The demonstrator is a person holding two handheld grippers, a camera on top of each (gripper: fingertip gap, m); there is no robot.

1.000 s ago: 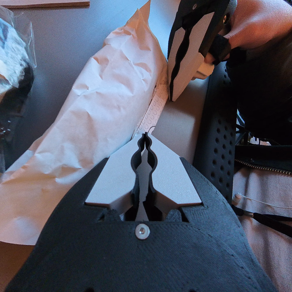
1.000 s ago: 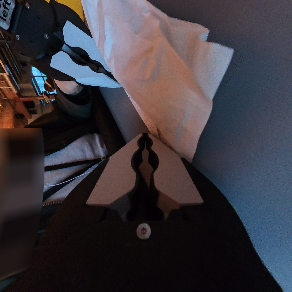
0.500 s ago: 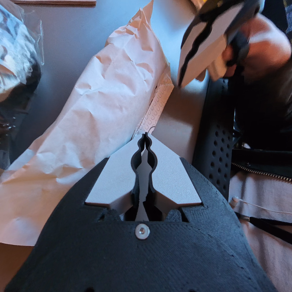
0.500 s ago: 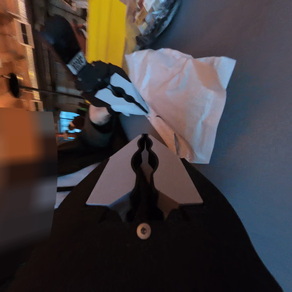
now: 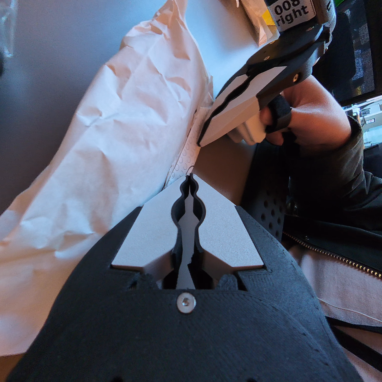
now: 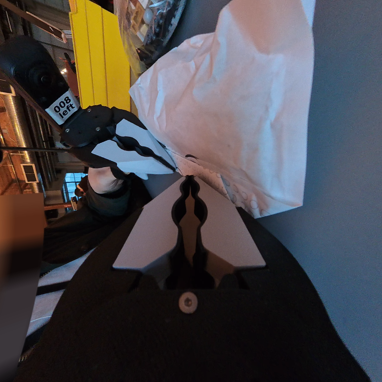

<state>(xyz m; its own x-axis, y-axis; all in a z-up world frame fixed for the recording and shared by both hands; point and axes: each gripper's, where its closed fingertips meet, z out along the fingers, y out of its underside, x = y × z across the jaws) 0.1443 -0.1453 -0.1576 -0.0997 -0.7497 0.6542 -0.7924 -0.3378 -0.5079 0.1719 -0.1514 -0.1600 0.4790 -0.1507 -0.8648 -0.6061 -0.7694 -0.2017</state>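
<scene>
A crumpled white paper wrap point(image 5: 124, 128) lies on the grey table point(image 5: 41, 82). A white sheet printed with small rings point(image 5: 183, 163) sticks out from under its near edge. My left gripper point(image 5: 189, 176) is shut, its tips pinching that ringed sheet's edge. My right gripper point(image 5: 200, 143), held in a hand, is shut, and its tips rest against the same sheet a little farther along. In the right wrist view my right gripper point(image 6: 189, 177) meets the ringed sheet point(image 6: 237, 196) beside my left gripper point(image 6: 175, 168), under the paper wrap point(image 6: 227, 103).
A clear plastic bag point(image 5: 6, 31) lies at the table's far left. A black perforated panel point(image 5: 268, 208) runs along the table edge beside the person's zipped jacket point(image 5: 330, 254). A yellow panel point(image 6: 99, 51) and a plastic bag of items point(image 6: 148, 31) stand beyond the wrap. Both grippers' tips are close together, under 4 cm apart.
My right gripper lifted off the wrap half a second ago and has come back down to the ringed sheet, shut throughout. My left gripper has stayed shut at the sheet's edge.
</scene>
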